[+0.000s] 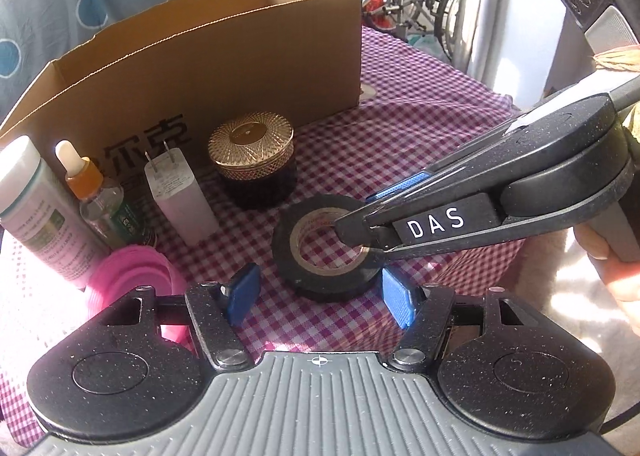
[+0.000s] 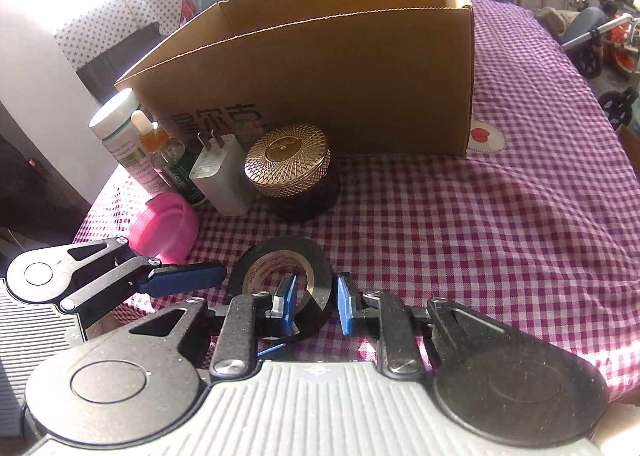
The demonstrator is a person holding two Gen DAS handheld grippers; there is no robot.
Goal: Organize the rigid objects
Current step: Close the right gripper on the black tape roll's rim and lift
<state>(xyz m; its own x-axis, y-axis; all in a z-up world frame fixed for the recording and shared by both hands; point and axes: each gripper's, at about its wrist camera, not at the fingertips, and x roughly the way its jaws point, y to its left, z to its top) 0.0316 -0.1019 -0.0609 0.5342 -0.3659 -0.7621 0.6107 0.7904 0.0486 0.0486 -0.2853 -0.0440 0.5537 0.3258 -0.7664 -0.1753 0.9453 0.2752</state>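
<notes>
A black tape roll lies on the purple checked cloth. My right gripper reaches in from the right in the left wrist view. It is shut on the roll's wall, one finger inside the hole and the other outside. My left gripper stands open at the roll's near side, its blue pads flanking the roll without pressing on it. In the right wrist view one of its fingers points at the roll's left edge.
An open cardboard box stands behind. In front of it stand a gold-lidded dark jar, a white charger, a dropper bottle and a white bottle. A pink lid lies at left.
</notes>
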